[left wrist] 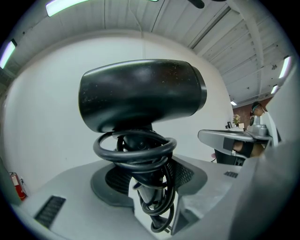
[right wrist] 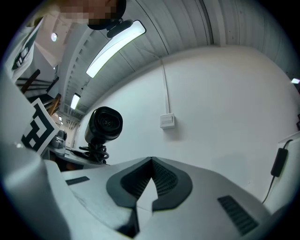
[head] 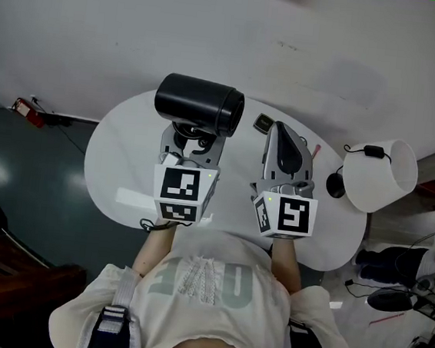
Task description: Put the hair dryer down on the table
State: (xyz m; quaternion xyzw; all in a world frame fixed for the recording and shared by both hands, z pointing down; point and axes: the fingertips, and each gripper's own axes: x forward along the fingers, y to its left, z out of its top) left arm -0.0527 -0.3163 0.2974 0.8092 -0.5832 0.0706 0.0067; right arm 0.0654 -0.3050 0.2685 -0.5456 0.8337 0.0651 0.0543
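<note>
In the head view a black hair dryer stands upright above the round white table, barrel on top and pointing right. Its cord is coiled round the handle. My left gripper is shut on that wrapped handle just below the barrel; in the left gripper view the handle and cord fill the gap between the pads. My right gripper hovers beside it to the right, shut, with nothing in it. Its pads meet at the tips. The right gripper view shows the hair dryer at the left.
A lamp with a white shade and a dark base stands at the table's right edge. A small dark object lies near the far rim. A white wall with a switch plate is behind the table. Dark floor lies to the left.
</note>
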